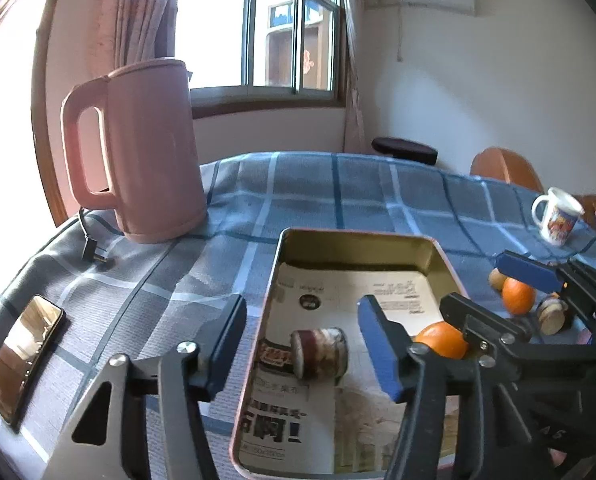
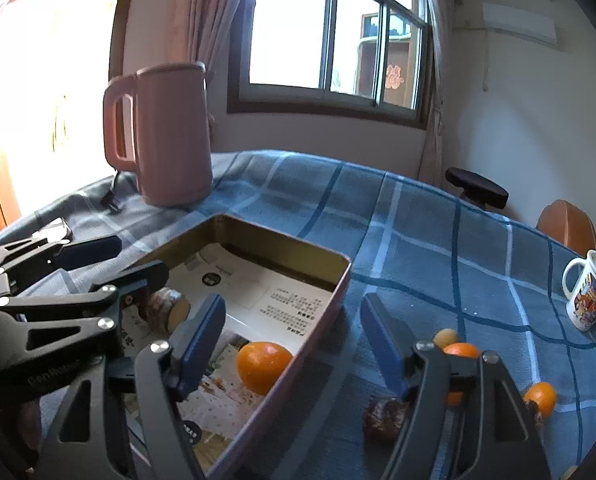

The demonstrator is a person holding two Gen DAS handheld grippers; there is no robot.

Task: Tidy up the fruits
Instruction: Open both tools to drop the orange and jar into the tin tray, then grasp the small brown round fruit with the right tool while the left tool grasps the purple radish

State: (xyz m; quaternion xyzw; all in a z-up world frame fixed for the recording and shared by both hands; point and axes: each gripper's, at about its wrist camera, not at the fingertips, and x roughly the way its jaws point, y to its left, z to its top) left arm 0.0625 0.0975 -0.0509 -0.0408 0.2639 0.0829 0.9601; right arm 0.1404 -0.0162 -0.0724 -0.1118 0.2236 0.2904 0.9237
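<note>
A gold tin tray [image 1: 358, 236] lined with printed paper sits on the blue checked cloth. A brown cylindrical piece with pale ends [image 1: 320, 354] lies in the tray. My left gripper [image 1: 302, 346] hovers open over it and its pads are clear of it. An orange [image 2: 264, 366] rests at the tray's [image 2: 282, 236] near right side, just below my right gripper [image 2: 292, 340], which is open and holds nothing. Right of the tray, another orange [image 1: 518, 294], a small yellowish fruit [image 1: 498, 278] and a second brown piece [image 1: 552, 314] lie on the cloth. The right wrist view shows one more orange [image 2: 540, 398].
A tall pink kettle [image 1: 150, 152] stands at the back left, its plug [image 1: 94, 256] lying on the cloth. A phone [image 1: 22, 356] lies near the left edge. A printed mug [image 1: 558, 216] stands at the far right, and wooden chairs [image 2: 566, 228] stand beyond the table.
</note>
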